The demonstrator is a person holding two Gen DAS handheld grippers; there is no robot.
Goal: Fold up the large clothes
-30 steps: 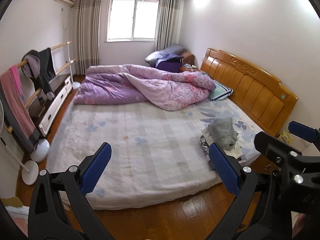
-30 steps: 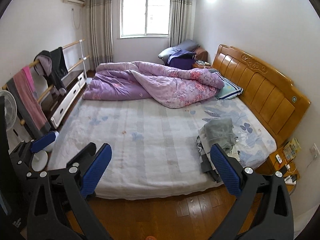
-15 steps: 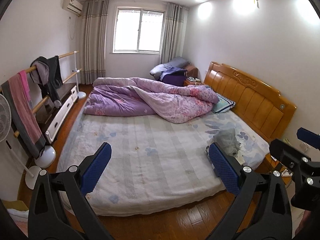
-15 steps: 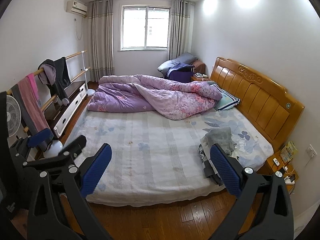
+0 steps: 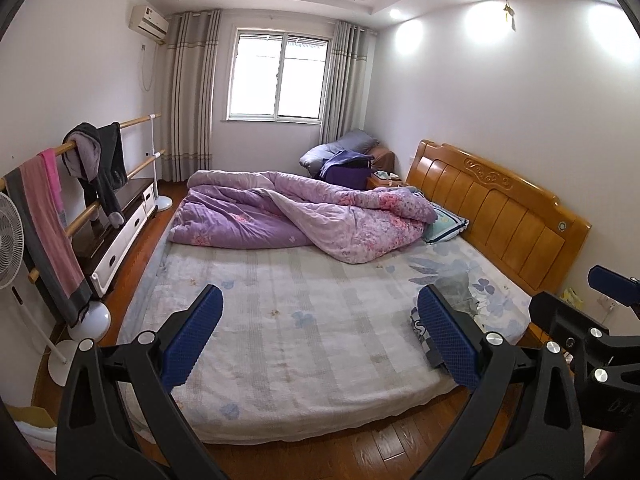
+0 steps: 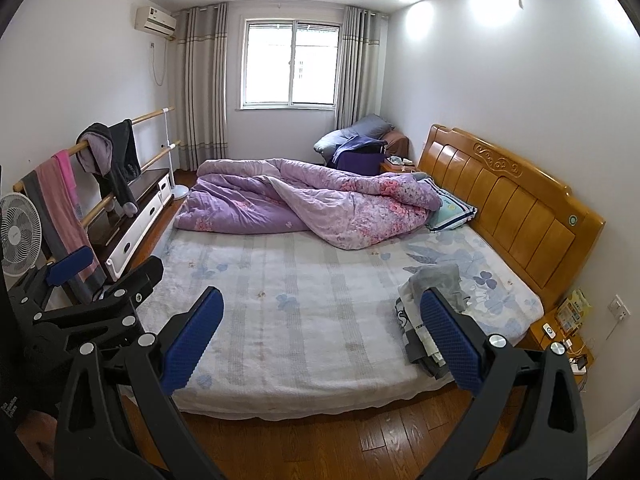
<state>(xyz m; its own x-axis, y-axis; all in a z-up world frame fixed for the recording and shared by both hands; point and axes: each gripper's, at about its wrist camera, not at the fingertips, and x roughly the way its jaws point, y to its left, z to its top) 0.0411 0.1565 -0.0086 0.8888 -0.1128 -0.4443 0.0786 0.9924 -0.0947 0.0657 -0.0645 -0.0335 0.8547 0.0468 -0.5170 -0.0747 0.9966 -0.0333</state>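
Short of the bed [image 6: 304, 320], both tools, left tool [image 5: 320, 340] and right tool [image 6: 322, 342], hung spread and empty; they should first reach the clothes pile [image 6: 434, 292] near its headboard end

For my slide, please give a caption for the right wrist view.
Open right gripper faces the bed; clothes lie near the headboard.

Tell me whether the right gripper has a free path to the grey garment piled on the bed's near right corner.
Probably yes. The right gripper is open and empty, and nothing stands between it and the grey garment, which lies on top of the pile on the bed. It hangs back over the floor, so it must move in first.
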